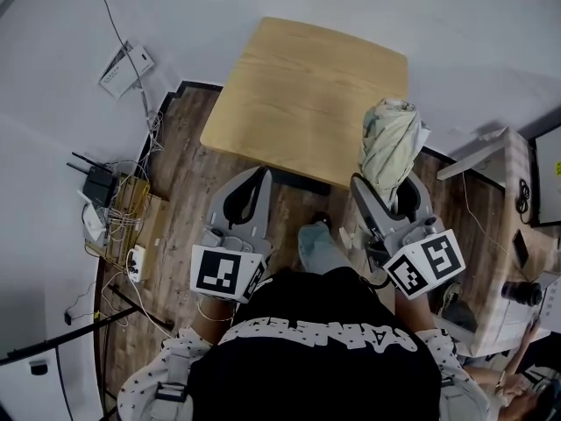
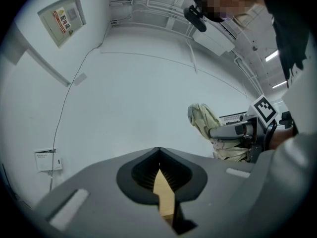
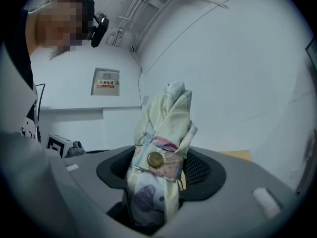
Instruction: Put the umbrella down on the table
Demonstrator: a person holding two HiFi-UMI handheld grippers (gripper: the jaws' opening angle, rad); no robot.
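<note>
A folded cream umbrella [image 1: 390, 143] with a snap-button strap stands upright in my right gripper [image 1: 390, 191], whose jaws are shut on its lower part. In the right gripper view the umbrella [image 3: 161, 152] fills the gap of the right gripper [image 3: 158, 170]. That gripper is at the near right corner of the light wooden table [image 1: 307, 95]. My left gripper [image 1: 263, 175] hovers at the table's near edge, tips touching and nothing held. In the left gripper view the left gripper [image 2: 158, 155] shows closed jaws, with the umbrella [image 2: 208, 125] off to the right.
A router [image 1: 101, 187] with tangled cables and a power strip [image 1: 134, 261] lie on the floor at left. A paper sheet [image 1: 125, 67] lies further back. A wooden bench [image 1: 517, 235] with gear stands at right. My shoe [image 1: 320, 244] is between the grippers.
</note>
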